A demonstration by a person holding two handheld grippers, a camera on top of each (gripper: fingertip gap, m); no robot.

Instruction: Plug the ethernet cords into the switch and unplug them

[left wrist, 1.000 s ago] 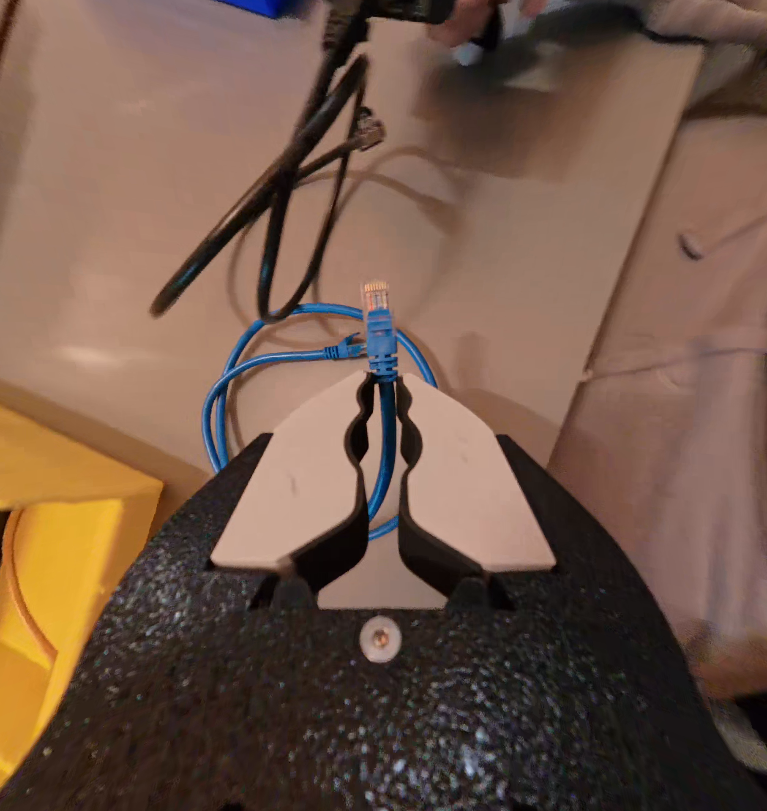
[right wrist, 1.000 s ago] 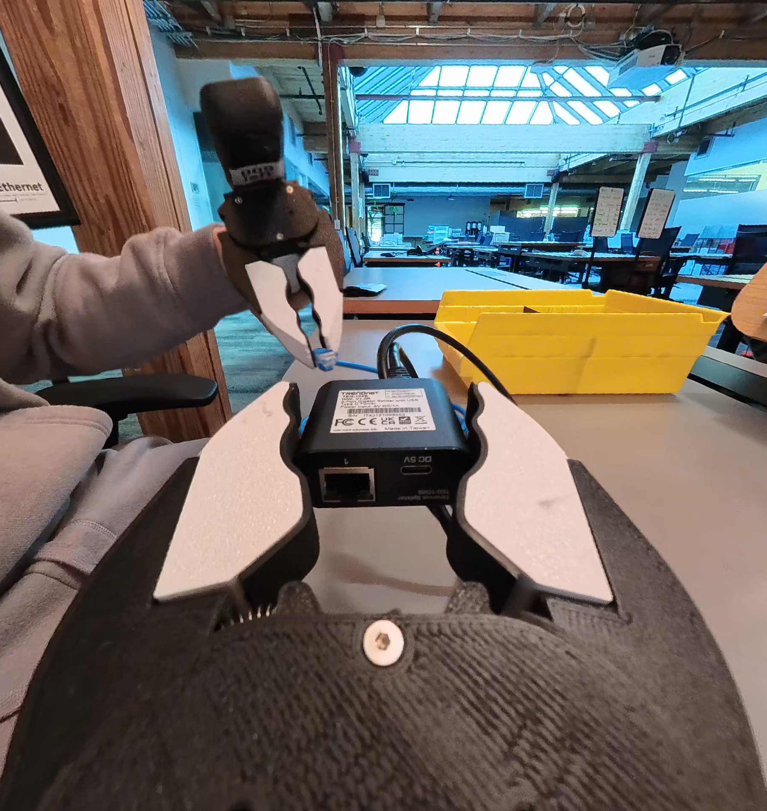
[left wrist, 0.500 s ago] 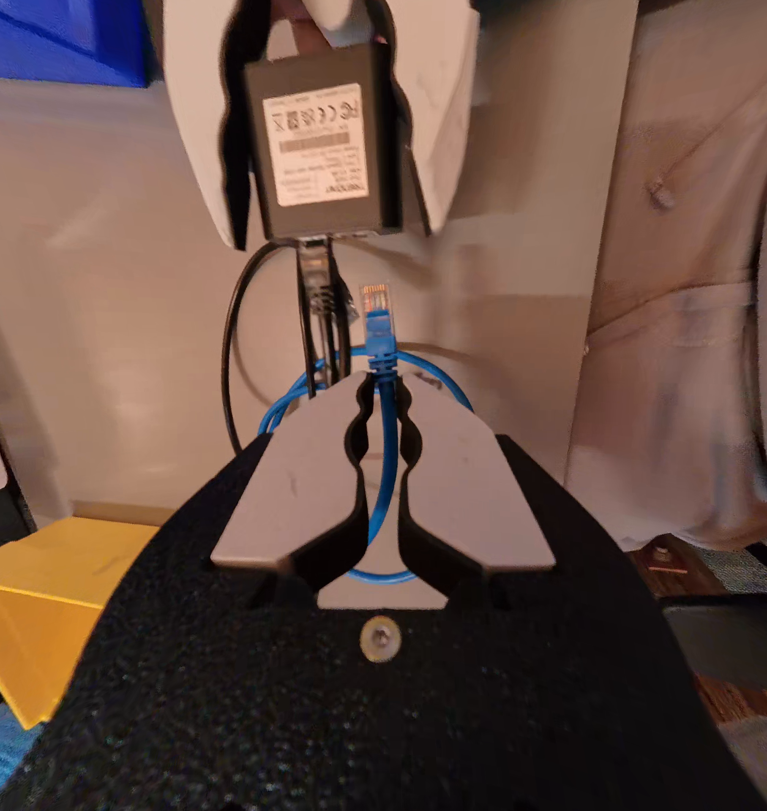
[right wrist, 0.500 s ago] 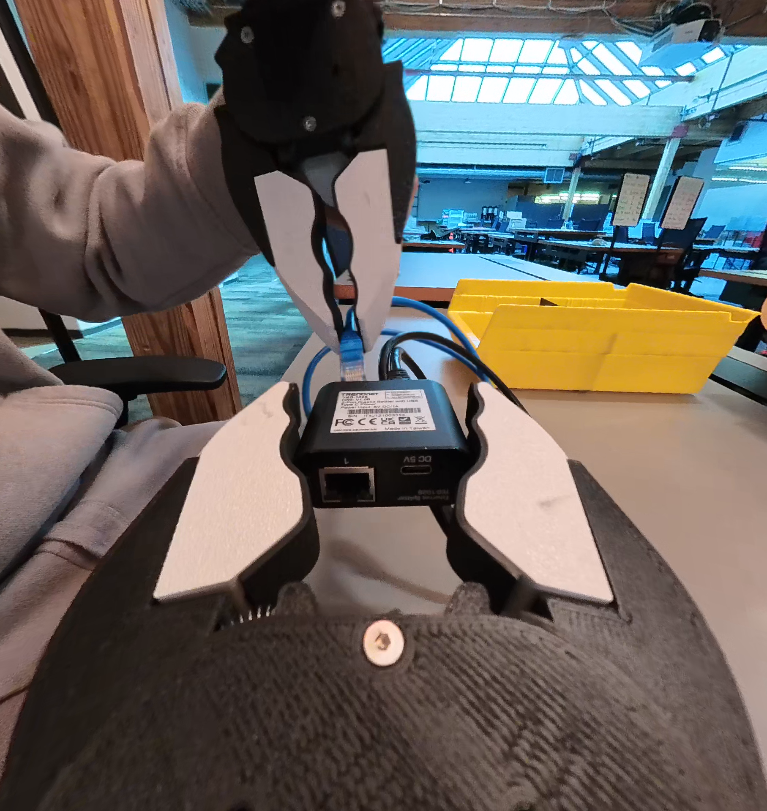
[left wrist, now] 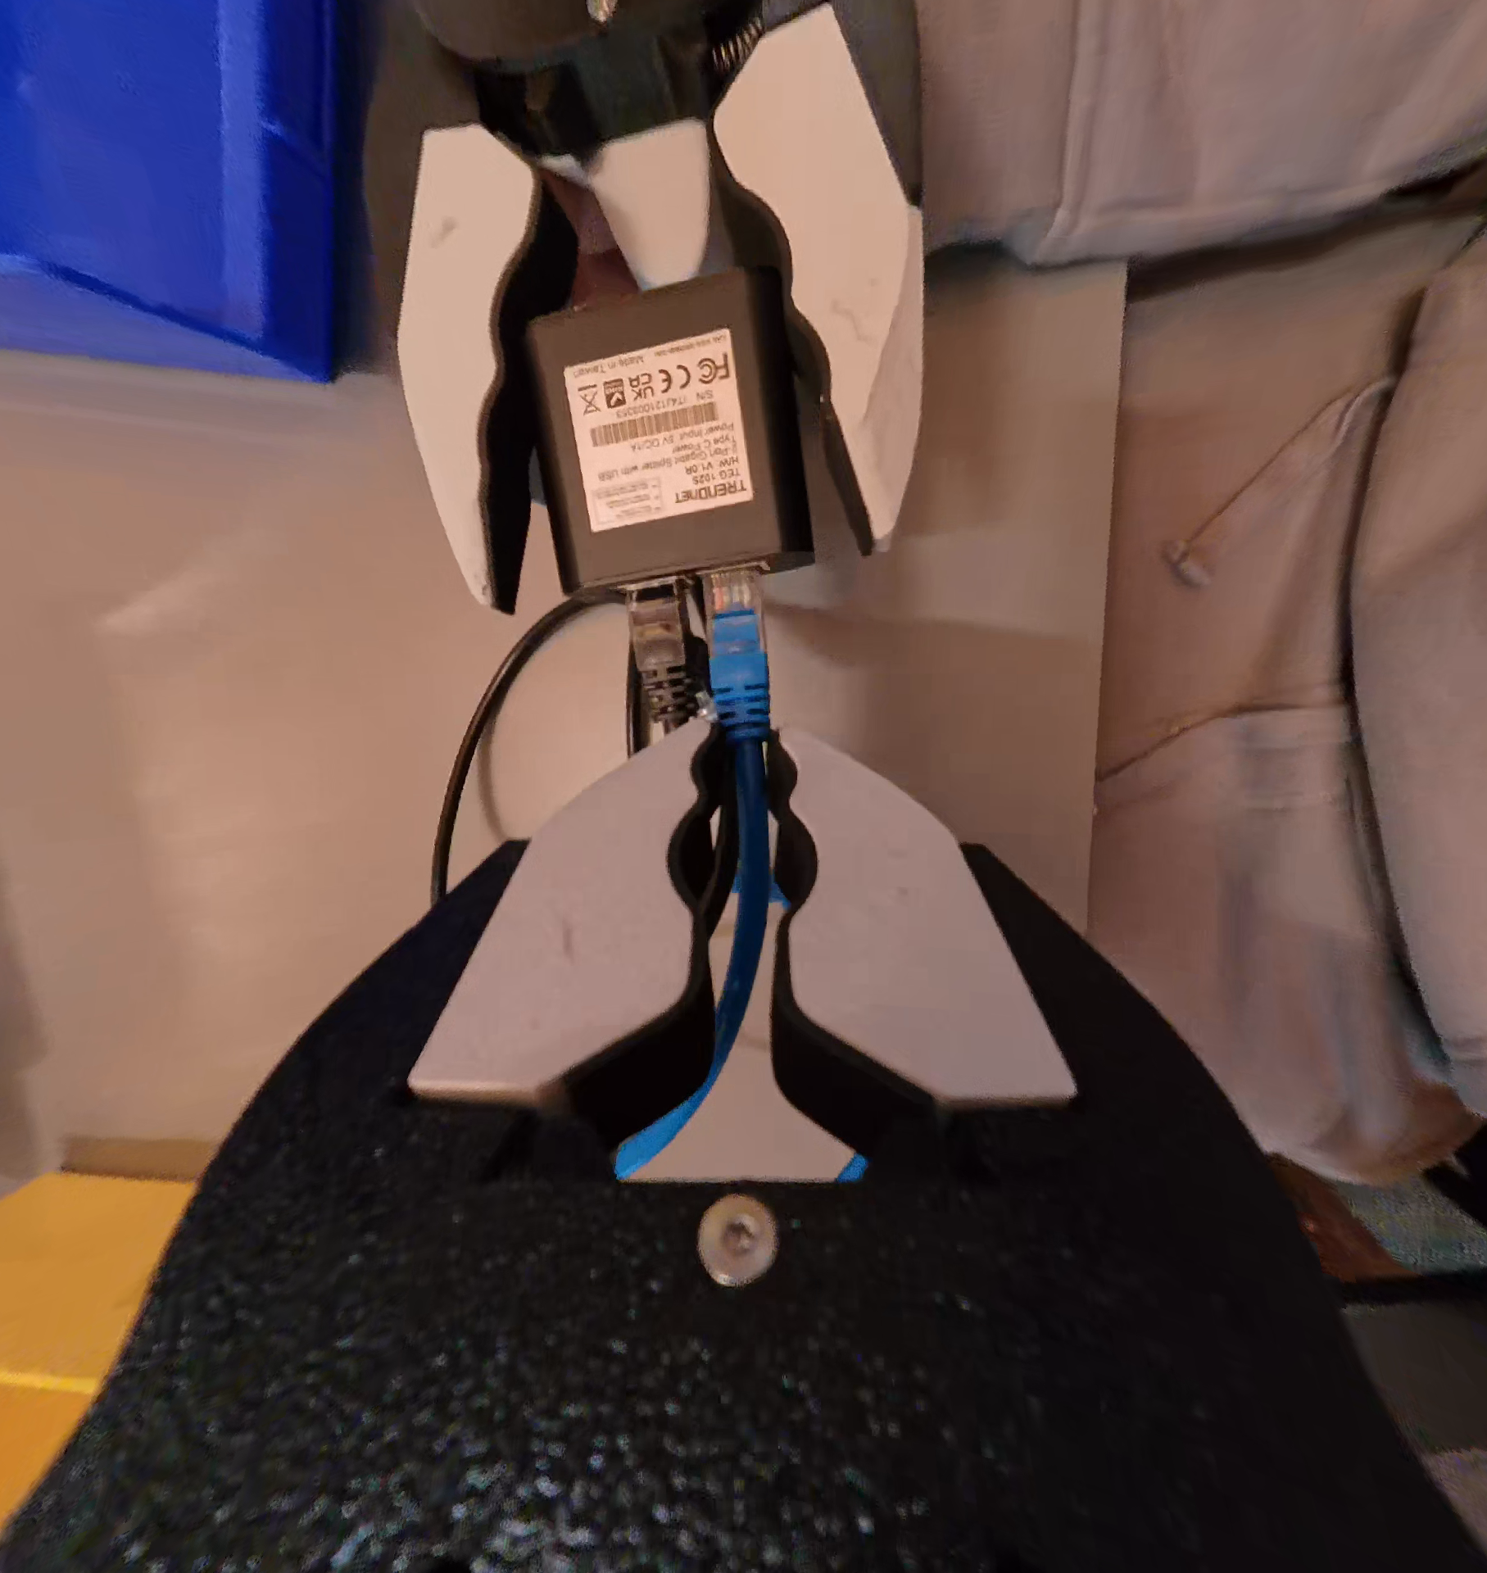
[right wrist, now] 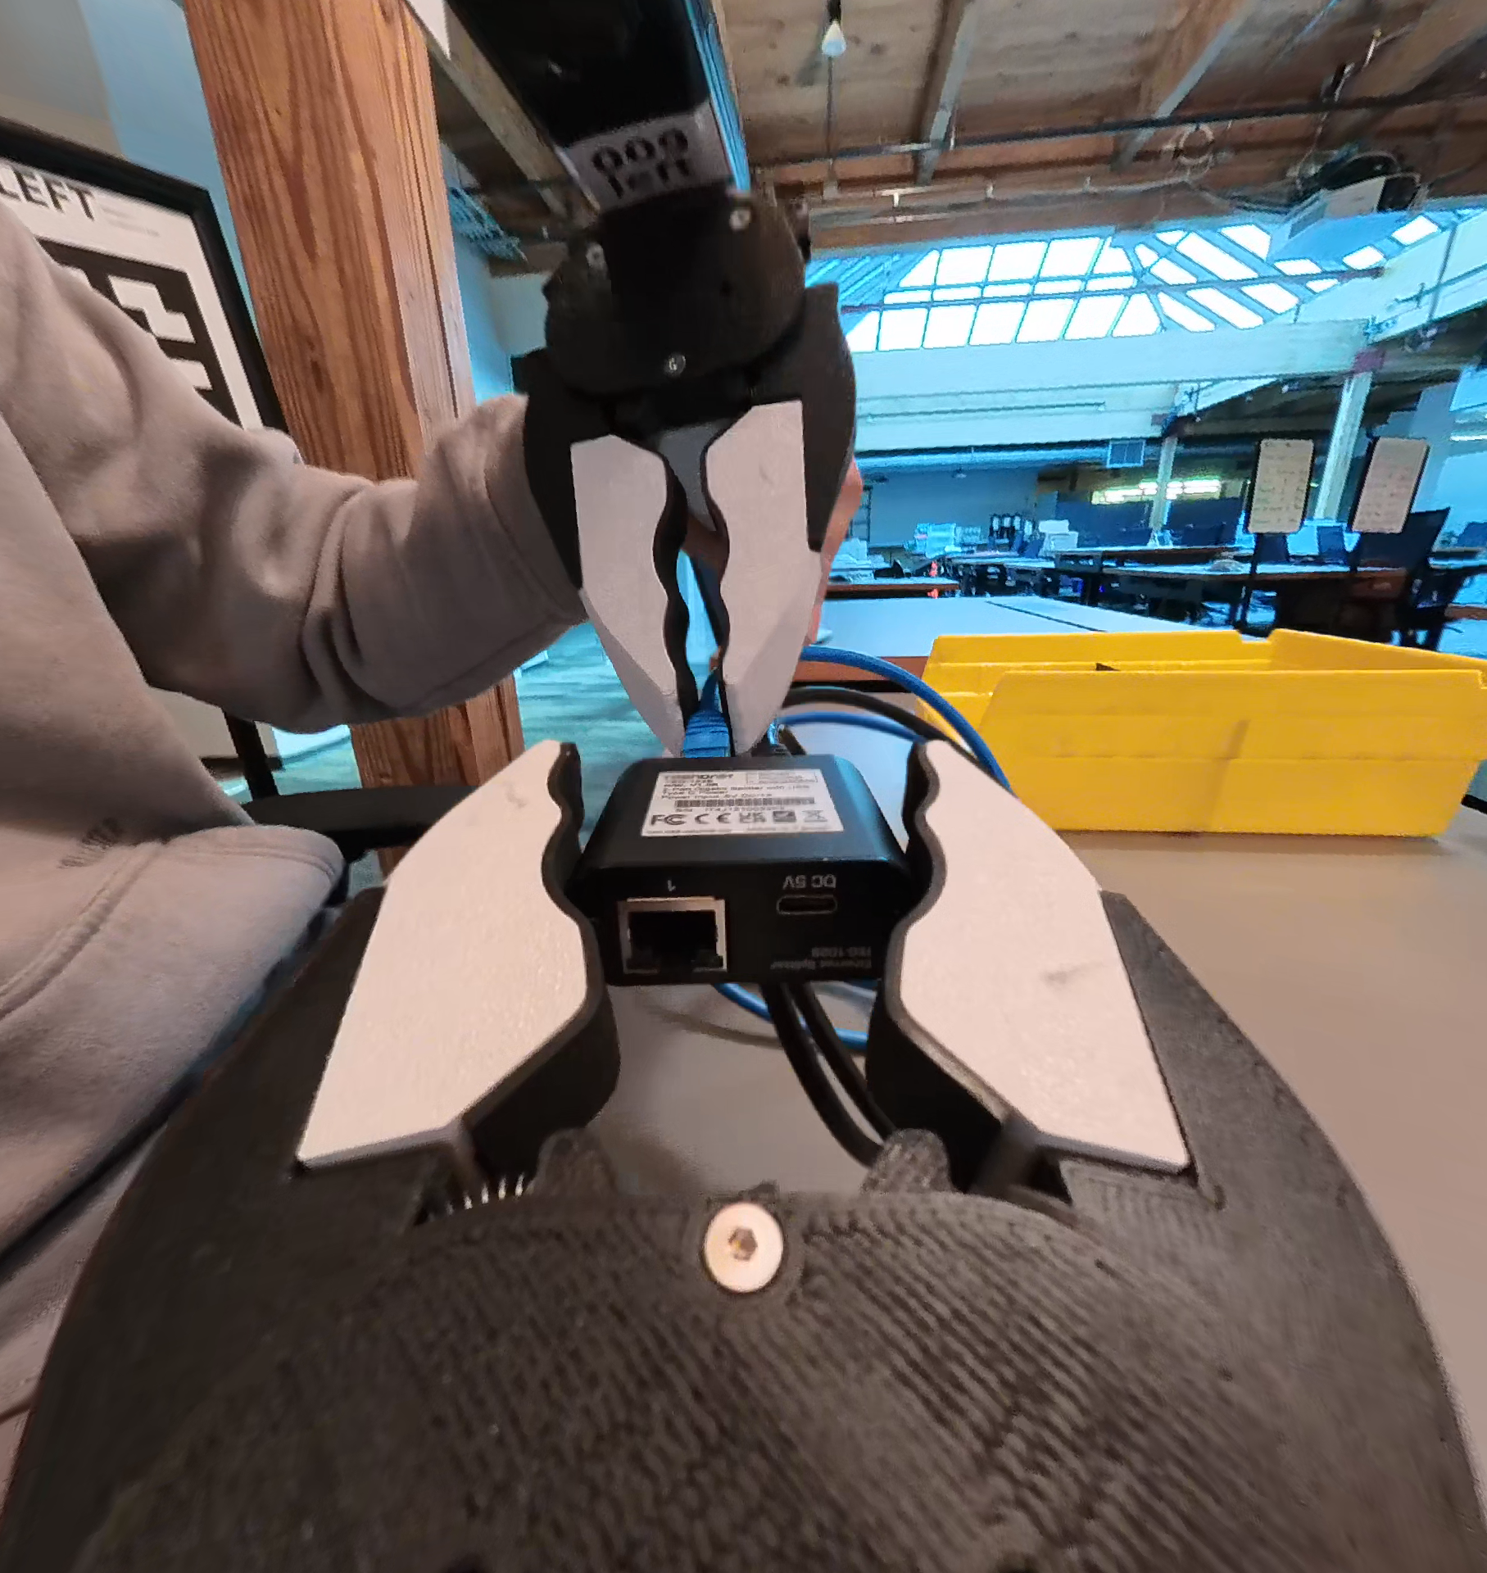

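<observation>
Left gripper (left wrist: 741, 740), jaws clamped on blue ethernet cord (left wrist: 744, 843), plug at port of switch (left wrist: 667, 443); right gripper (right wrist: 744, 851), jaws clamped on switch, black cord (left wrist: 659, 660) alongside

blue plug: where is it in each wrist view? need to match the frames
Left wrist view: blue plug centre, just above the left tool, tip at the switch.
Right wrist view: above centre, only a sliver between the far tool's tips, behind the switch.
Shared landmark: the switch's white label.
</observation>
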